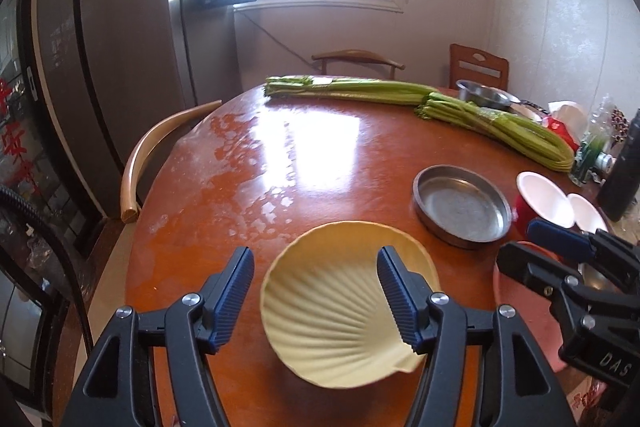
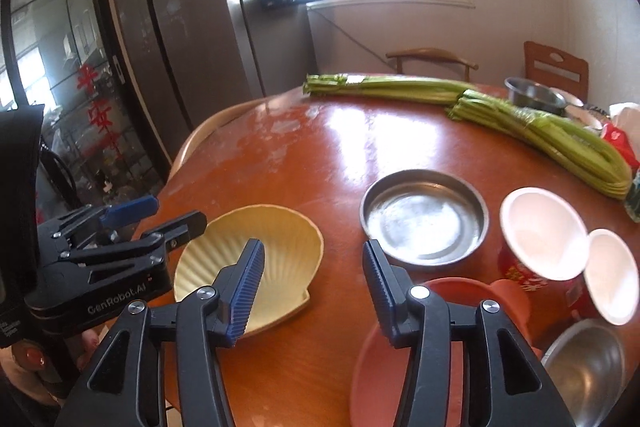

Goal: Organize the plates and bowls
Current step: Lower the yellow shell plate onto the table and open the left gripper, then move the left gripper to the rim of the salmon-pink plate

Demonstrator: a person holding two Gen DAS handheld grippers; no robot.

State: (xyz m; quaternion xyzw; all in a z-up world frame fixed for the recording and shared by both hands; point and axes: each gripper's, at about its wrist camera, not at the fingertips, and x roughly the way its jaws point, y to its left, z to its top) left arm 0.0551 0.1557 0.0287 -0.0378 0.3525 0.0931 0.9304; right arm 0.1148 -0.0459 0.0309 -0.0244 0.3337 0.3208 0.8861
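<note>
Yellow shell plate [image 1: 340, 311] sits low centre; we hold the left gripper [image 1: 316, 301] and right gripper [image 2: 312, 293] apart, both empty, above the table [image 1: 320, 163].

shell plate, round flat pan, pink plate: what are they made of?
Shell plate: matte cream, moulded ribs, no glare; probably melamine or plastic, possibly ceramic.
Round pan: metal, likely stainless steel; grey, dull brushed sheen, blurry reflections.
Pink plate: smooth, evenly coloured salmon surface; looks plastic, but mostly hidden behind the right gripper.
</note>
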